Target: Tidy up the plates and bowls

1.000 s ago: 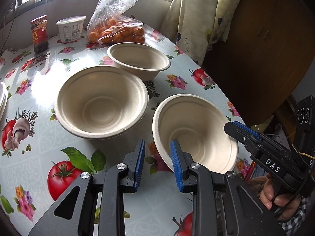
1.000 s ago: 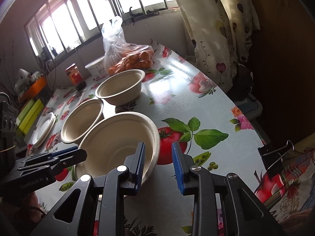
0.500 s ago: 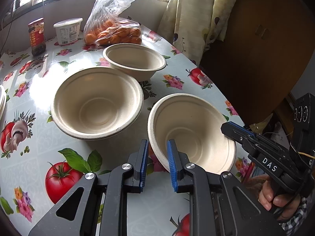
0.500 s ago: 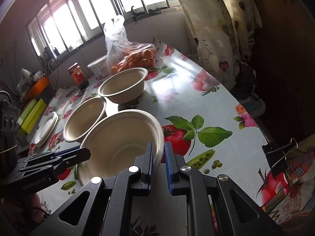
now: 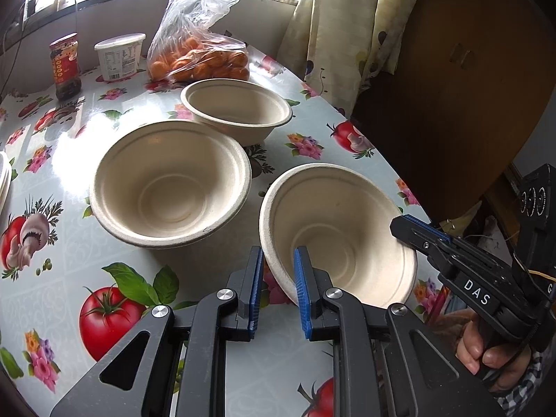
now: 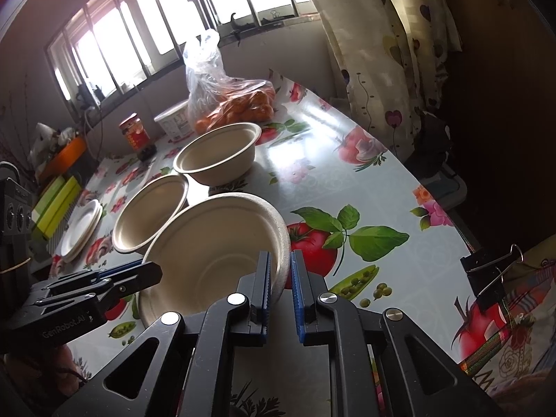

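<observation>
Three beige paper bowls stand on the flowered table. The near bowl (image 5: 340,229) is tilted, its near side raised. My left gripper (image 5: 278,271) is shut on its left rim. My right gripper (image 6: 279,274) is shut on its right rim; the same bowl shows in the right wrist view (image 6: 215,243). The middle bowl (image 5: 170,184) and the far bowl (image 5: 236,111) rest flat, close together. A stack of white plates (image 6: 81,226) lies at the table's left.
A bag of oranges (image 5: 201,55), a white tub (image 5: 120,55) and a red jar (image 5: 64,66) stand at the back by the window. The table edge (image 5: 389,160) curves on the right, with a curtain and a dark cabinet beyond. A binder clip (image 6: 486,274) sits at the edge.
Both grippers closed from open onto opposite rims of the near bowl, and the bowl has tipped up off the table.
</observation>
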